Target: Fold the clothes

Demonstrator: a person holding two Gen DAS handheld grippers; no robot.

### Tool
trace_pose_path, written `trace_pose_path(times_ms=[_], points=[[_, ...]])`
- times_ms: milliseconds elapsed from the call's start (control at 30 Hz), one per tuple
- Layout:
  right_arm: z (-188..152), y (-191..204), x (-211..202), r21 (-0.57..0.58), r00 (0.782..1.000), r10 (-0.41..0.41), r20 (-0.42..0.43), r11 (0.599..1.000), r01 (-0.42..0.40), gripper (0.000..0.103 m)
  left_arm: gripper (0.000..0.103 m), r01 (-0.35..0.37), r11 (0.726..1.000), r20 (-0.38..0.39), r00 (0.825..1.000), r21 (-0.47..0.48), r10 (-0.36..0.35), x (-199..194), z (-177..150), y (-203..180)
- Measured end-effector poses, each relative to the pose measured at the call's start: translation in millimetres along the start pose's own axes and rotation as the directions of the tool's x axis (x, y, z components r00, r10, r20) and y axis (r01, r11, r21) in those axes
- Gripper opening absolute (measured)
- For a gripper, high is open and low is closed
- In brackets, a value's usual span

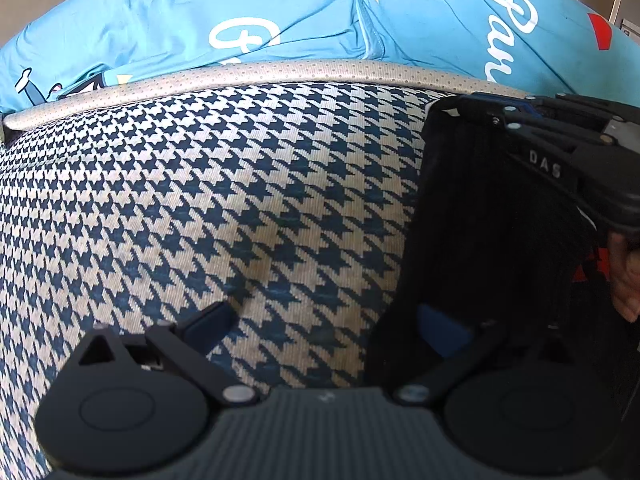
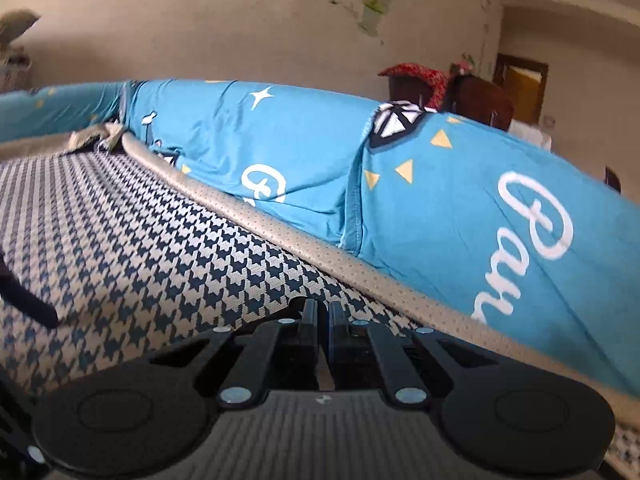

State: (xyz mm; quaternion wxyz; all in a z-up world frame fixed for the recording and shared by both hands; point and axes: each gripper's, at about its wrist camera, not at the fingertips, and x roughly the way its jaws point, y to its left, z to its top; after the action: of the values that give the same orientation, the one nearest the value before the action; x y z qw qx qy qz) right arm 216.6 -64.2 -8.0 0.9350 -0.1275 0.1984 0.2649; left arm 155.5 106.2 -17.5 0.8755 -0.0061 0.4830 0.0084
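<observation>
Black garment (image 1: 480, 220) mostly hidden (right edge cut off); left gripper (image 1: 328, 324) jaws spread, right gripper (image 2: 324, 312) jaws pressed together.

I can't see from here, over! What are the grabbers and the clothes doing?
Left gripper open, over houndstooth mattress. Right gripper shut on black garment, holding it up. Blue bedding bunched behind; nothing blocking.

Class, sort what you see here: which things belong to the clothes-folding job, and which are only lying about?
Belonging to the job:
black garment
left claw, open
right claw, shut

Only lying about:
houndstooth cushion
blue printed cover
beige piping
dark wooden furniture with red cloth
</observation>
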Motion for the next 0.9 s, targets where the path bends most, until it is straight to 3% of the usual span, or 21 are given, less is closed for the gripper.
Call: trace_pose_path(times_ms=[167, 233, 467, 667, 800, 900], points=[[-2, -29, -8, 0.292, 0.997, 0.021, -0.069, 0.956, 0.0, 0.004, 0.103, 0.038, 0.998, 0.017, 0.999, -0.047, -0.037, -6, 3, 4], [-4, -36, -13, 0.351, 0.997, 0.022, -0.074, 0.936, 0.006, 0.004, 0.103, 0.059, 0.996, 0.029, 0.998, -0.072, -0.057, -8, 5, 6], [-7, -41, -50, 0.339, 0.996, -0.022, -0.092, 0.939, 0.052, 0.004, 0.103, 0.127, 0.983, 0.079, 0.99, -0.132, -0.117, -16, 10, 6], [-31, -58, -60, 0.456, 0.979, -0.051, -0.199, 0.879, 0.138, 0.004, 0.103, 0.135, 0.987, 0.061, 0.99, -0.088, -0.13, -10, 9, -18], [-29, -59, -63, 0.453, 0.985, -0.042, -0.166, 0.884, 0.114, 0.006, 0.103, 0.097, 0.993, 0.048, 0.994, -0.059, -0.094, -6, 6, -24], [-20, -58, -65, 0.435, 0.992, -0.026, -0.124, 0.897, 0.077, 0.014, 0.103, 0.093, 0.994, 0.047, 0.995, -0.065, -0.09, -6, 5, -22]])
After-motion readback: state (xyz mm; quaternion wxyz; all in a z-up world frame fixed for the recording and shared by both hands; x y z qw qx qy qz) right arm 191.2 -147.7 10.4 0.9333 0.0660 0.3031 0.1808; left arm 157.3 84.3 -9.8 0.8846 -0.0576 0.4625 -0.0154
